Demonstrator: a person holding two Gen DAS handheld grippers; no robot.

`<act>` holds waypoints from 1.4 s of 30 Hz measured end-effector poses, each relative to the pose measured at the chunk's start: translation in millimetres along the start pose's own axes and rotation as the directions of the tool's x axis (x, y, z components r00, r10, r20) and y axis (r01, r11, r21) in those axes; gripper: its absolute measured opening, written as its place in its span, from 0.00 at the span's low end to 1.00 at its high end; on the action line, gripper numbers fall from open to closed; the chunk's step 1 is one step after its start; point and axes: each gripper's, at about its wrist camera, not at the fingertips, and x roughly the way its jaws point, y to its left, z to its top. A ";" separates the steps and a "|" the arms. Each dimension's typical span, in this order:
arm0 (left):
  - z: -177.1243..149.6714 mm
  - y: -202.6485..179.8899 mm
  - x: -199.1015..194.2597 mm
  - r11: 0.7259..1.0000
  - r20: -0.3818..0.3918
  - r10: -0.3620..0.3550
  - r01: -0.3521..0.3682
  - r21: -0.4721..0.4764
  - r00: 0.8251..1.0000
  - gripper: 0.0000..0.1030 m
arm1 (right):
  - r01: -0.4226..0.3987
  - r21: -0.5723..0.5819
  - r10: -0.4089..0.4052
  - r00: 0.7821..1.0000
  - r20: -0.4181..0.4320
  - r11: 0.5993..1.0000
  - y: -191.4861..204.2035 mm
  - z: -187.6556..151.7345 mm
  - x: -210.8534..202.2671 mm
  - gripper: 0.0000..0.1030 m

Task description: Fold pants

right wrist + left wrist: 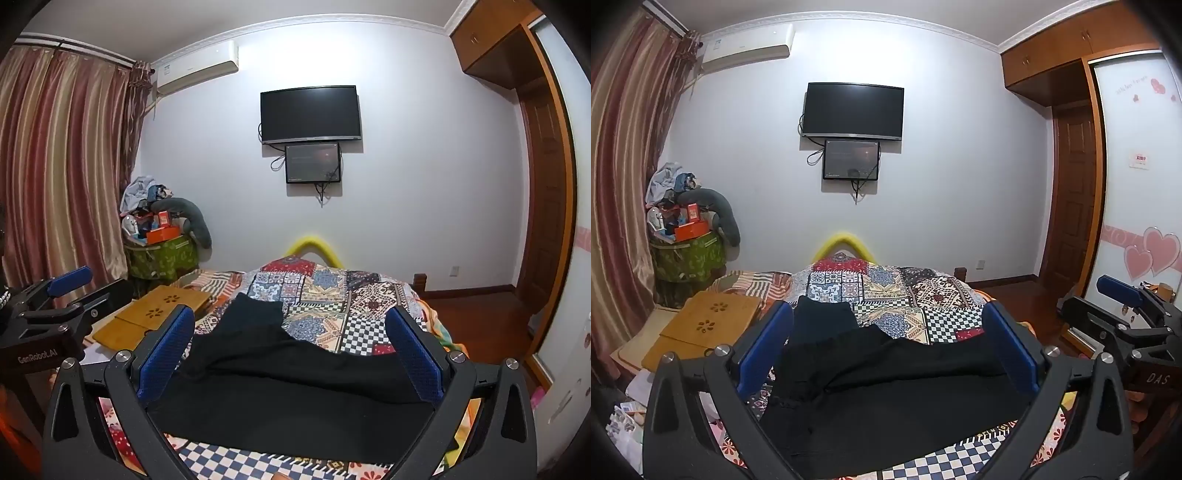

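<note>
While both grippers (886,345) (290,349) gape wide, black pants (886,387) lie just beyond them.

right claw (1152,376): "DAS" | left claw (37,360): "GenRobot.AI" | wardrobe door (1137,110): script, probably unreadable

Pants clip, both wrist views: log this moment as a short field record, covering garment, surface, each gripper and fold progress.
garment: black pants, spread loosely and rumpled, one leg end reaching toward the far side
surface: patchwork bedspread
left gripper: open, above the pants, holding nothing
right gripper: open, above the pants, holding nothing
fold progress: no neat fold visible yet
beside bed: wooden lap desk on the left
wall: dark television
</note>
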 end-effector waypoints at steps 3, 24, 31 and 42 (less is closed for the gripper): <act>-0.2 -1.3 -0.5 1.000 0.001 -0.003 0.003 0.003 1.000 1.00 | 0.000 0.000 0.000 1.000 -0.001 1.000 -0.6 1.9 2.5 1.00; -3.6 -2.8 0.8 1.000 0.009 -0.018 0.018 0.002 1.000 1.00 | 0.003 0.008 -0.003 1.000 0.002 1.000 -0.5 3.7 -2.6 1.00; -3.2 -5.2 3.1 1.000 0.007 -0.015 0.015 0.011 1.000 1.00 | 0.003 0.006 -0.003 1.000 0.003 1.000 -0.2 5.0 -0.9 1.00; -4.7 -3.0 3.4 1.000 0.005 -0.008 0.007 0.003 1.000 1.00 | 0.003 0.006 -0.003 1.000 0.000 1.000 2.8 3.5 -1.3 1.00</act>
